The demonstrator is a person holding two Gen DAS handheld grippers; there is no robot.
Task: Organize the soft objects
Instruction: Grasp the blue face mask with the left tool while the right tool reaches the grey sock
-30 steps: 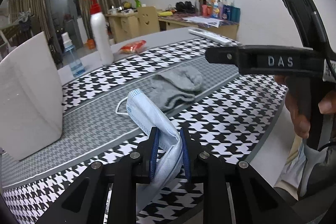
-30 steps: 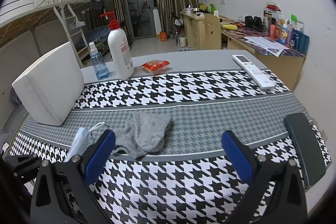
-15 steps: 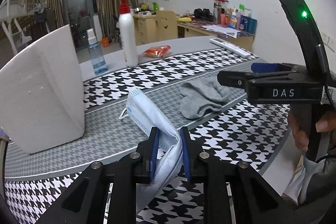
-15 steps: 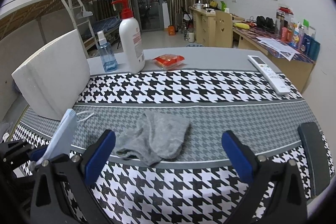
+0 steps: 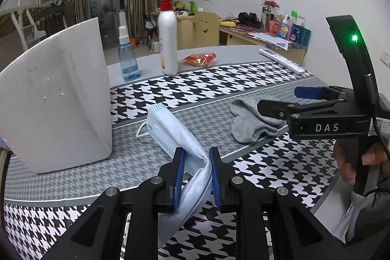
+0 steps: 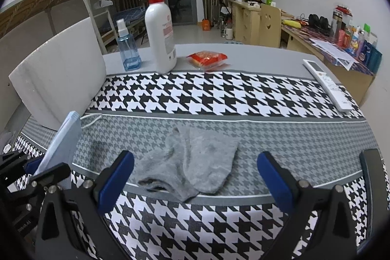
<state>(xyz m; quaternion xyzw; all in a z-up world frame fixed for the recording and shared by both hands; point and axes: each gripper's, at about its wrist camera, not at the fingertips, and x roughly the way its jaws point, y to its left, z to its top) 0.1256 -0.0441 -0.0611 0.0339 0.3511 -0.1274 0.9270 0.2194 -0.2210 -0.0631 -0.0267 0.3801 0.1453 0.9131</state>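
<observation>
The left tongs (image 5: 195, 174) are clamped on the mask (image 5: 175, 135), pinching it near one end so that most of it sticks up and forward, clear of the worktop (image 5: 219, 79). One ear loop (image 5: 141, 132) trails down toward the cloth beside the white box (image 5: 56, 99). The right tongs (image 6: 195, 177) stand wide apart, low over the sock (image 6: 192, 165), which lies crumpled on the grey band of the cloth, well apart from the mask.

The likeliest trouble is with the mask. The grip takes only a narrow strip of thin, slippery fabric, so a quick swing could let it slide out. The dangling loop could also catch on the box's corner if the mask is carried past it at this height; a snag would tug the mask free or nudge the box, which looks light.

The sock carries its own risk. It is bunched in loose folds, so tongs closing from this spread may take only the top layer and leave the rest dragging, or pinch the cloth beneath as well and pull it, upsetting the pump bottle (image 6: 160, 33) and spray bottle (image 6: 128, 48) standing on the bare worktop at the cloth's far edge.

The two tools sit close together, and crossing paths could knock them into each other.
</observation>
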